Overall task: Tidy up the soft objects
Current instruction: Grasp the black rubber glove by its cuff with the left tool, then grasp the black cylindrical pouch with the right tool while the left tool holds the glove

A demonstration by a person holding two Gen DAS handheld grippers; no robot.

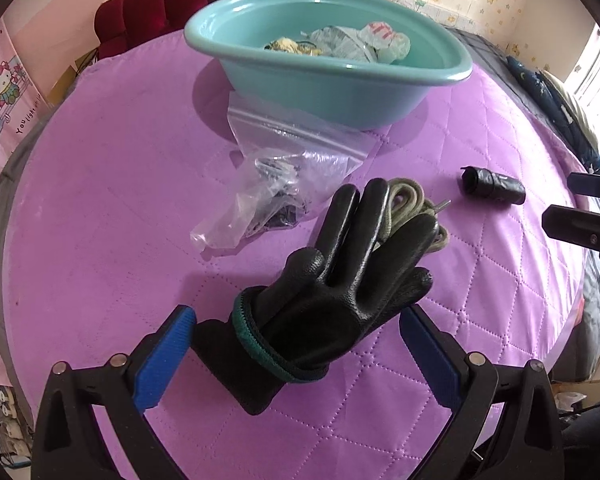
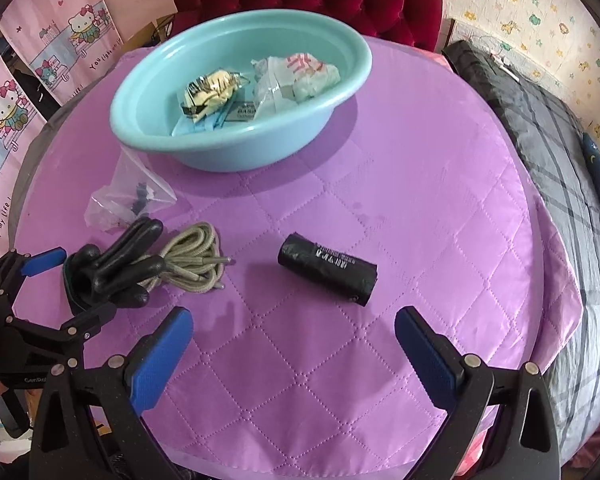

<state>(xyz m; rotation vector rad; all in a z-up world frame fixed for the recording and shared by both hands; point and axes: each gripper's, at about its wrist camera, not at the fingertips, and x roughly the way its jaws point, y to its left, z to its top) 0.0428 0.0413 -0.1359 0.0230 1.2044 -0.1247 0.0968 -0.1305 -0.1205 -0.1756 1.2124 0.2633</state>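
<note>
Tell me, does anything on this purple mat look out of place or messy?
Nothing is spilled or damaged. Four soft items remain outside the teal basin: the black glove, lying partly across the coiled cord, the clear zip bag, and the black roll.

Both tools have the same build. The left gripper (image 1: 298, 354) has a black frame made of flat plastic arms with triangular openings, and round silver rivets sit at the joints. Each of its fingers (image 1: 162, 360) carries a long blue pad with a fine ribbed surface. The right gripper (image 2: 294, 354) has the same black arms, the same silver rivets and the same blue ribbed pads (image 2: 160, 360). In the right wrist view, the side of the left tool shows small white letters, only partly readable, and more silver rivets.
</note>
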